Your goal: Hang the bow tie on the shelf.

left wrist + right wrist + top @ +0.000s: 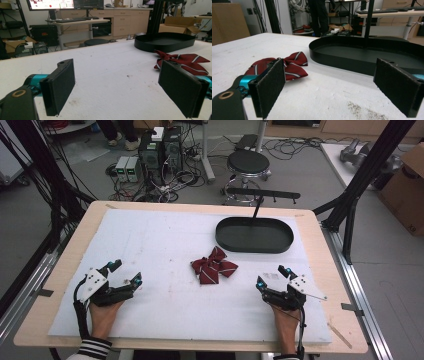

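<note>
From the high view, a red bow tie (213, 265) with pale stripes lies near the middle of the table (310, 227), on its white foam-like cover, just short of a black oval tray (254, 234) that sits toward the far right corner; the tray looks empty, so if the bow tie is meant to go into it, nothing is done yet and the whole pick and carry is left. The left gripper (125, 274) rests near the front left edge and the right gripper (273, 276) near the front right edge, both with jaws spread wide and holding nothing. In the left gripper view, the flat black jaw pads frame bare, slightly stained white cover, with the soft, creased fabric of the bow tie (182, 60) beyond the right jaw. In the right gripper view, the felt-like pads stand apart, the bow tie (287, 65) behind the left one and the tray (362, 56), smooth, matte and low-walled, ahead.
</note>
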`<action>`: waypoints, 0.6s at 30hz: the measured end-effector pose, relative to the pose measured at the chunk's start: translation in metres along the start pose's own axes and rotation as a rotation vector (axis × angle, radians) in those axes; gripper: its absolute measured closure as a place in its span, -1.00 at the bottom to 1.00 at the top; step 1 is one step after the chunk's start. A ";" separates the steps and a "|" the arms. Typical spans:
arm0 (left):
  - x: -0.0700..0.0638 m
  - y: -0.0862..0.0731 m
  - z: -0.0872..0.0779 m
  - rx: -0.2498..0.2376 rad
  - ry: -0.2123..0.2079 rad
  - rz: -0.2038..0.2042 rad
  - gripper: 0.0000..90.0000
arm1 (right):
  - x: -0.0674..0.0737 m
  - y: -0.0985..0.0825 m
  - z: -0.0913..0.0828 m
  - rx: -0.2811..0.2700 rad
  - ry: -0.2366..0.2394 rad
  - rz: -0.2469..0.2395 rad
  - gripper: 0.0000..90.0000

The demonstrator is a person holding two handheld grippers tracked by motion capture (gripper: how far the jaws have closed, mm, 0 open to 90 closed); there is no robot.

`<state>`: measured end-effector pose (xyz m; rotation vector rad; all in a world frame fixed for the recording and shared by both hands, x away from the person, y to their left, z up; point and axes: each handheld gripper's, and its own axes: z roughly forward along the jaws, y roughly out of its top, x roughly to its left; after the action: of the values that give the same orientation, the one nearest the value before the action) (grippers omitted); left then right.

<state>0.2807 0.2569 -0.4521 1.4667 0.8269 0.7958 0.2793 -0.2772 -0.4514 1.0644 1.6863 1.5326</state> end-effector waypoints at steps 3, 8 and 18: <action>0.000 0.000 0.000 0.001 0.000 -0.002 -0.68 | 0.000 0.000 0.000 0.002 0.001 0.004 -0.79; 0.000 0.000 0.001 0.011 -0.004 0.001 -0.68 | 0.000 0.000 0.000 0.002 0.002 0.002 -0.79; 0.000 0.000 0.001 0.008 -0.001 -0.003 -0.68 | -0.001 0.000 -0.001 -0.010 0.016 0.009 -0.79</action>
<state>0.2815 0.2568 -0.4518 1.4728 0.8324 0.7900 0.2789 -0.2789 -0.4514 1.0586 1.6850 1.5570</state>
